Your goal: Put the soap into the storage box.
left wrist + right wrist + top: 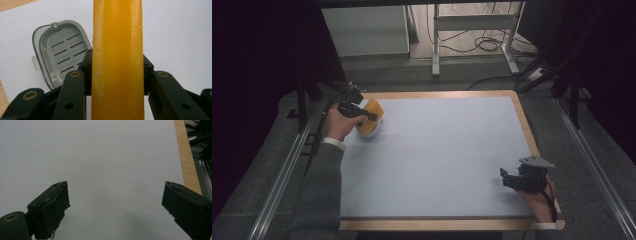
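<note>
Orange bar (117,60) clamped in left claw (117,72), right claw (115,210) agape

You have two grippers in play: the left gripper (371,117) at the far left corner of the worktop (437,150), the right gripper (503,176) near its right edge. One yellow bar of soap (117,60) sits between your left jaws. One grey slotted soap dish (61,51) lies on the worktop below it. That makes one soap, one dish, two grippers, one worktop.
</note>
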Demonstrator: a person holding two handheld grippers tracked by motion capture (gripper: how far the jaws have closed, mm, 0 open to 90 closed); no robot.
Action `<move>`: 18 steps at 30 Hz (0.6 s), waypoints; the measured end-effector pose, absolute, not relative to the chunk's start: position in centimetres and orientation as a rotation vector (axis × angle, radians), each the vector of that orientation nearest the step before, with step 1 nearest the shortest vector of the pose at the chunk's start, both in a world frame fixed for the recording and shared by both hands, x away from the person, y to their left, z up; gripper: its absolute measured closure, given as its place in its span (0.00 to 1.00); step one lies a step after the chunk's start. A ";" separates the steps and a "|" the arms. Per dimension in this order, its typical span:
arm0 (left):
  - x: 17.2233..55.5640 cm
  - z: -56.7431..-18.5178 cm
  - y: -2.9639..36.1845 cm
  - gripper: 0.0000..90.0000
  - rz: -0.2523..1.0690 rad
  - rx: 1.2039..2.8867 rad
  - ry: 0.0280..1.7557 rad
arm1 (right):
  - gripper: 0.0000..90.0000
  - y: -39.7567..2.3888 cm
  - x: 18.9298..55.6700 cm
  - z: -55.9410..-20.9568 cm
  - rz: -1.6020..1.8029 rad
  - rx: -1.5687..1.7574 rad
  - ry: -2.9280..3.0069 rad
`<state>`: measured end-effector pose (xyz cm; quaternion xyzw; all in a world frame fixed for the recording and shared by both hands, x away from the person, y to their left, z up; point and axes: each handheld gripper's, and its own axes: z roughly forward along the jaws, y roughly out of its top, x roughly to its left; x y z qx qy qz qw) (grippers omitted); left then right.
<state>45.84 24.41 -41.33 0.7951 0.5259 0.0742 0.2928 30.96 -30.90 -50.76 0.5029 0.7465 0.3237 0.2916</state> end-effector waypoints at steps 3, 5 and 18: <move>46.4 -41.6 24.6 0.68 0.199 2.109 1.417 | 0.08 -30.9 31.0 -50.8 0.861 1.343 1.989; 46.8 -41.9 24.8 0.68 0.197 2.098 1.434 | 0.08 -30.9 31.0 -50.8 0.864 1.342 1.989; 48.2 -42.9 25.5 0.67 0.224 2.058 1.500 | 0.08 -31.0 31.0 -50.8 0.858 1.344 1.987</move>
